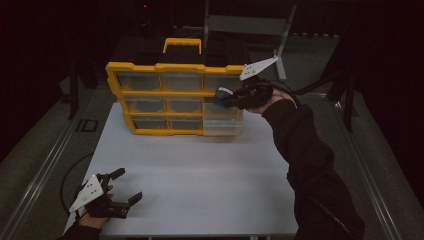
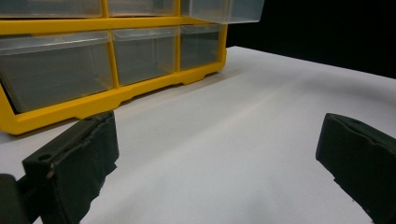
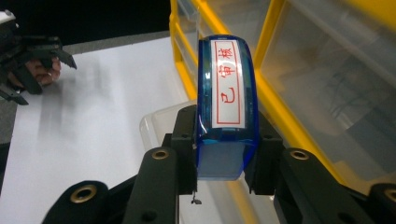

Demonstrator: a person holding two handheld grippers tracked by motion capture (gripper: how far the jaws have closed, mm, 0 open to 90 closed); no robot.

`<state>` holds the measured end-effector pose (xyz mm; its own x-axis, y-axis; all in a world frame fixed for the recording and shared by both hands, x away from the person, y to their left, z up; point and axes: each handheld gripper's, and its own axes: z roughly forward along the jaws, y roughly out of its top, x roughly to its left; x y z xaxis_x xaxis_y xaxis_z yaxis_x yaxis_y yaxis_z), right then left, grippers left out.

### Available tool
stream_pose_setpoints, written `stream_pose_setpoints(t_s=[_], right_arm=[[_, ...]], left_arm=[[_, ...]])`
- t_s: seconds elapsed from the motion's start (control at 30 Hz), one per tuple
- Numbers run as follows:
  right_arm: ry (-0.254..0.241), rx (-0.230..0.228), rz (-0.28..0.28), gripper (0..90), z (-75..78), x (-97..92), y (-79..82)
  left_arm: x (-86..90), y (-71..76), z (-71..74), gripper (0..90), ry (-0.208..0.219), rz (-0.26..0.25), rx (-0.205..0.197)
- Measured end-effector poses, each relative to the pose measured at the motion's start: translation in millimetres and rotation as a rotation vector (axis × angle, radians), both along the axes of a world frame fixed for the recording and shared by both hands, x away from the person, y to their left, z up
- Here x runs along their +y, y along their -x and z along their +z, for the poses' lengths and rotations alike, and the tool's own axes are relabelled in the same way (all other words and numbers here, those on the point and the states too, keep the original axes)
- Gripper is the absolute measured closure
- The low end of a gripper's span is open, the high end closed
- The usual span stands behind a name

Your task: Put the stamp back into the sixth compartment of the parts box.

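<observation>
my right gripper has its jaws clamped on a blue stamp with red characters on its white label, held up at the right side of the yellow drawer organizer, above a clear drawer pulled out. my left gripper rests near the white table's front left corner, jaws wide apart, gripping nothing.
</observation>
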<state>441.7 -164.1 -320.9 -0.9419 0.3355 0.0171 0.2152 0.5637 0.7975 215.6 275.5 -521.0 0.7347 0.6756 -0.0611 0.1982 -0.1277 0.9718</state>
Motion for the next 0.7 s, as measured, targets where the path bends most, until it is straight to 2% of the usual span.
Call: stream_pose_setpoints(t_s=[0.47, 0.7], right_arm=[[0.036, 0.029, 0.023, 69.5, -18.2, 9.8, -4.0], [0.082, 0.053, 0.034, 69.5, -27.2, 15.0, -6.3]], left_arm=[[0.3, -0.4, -0.4, 0.3, 0.003, 0.0, 0.001], [0.5, -0.6, -0.8, 0.2, 0.007, 0.0, 0.006]])
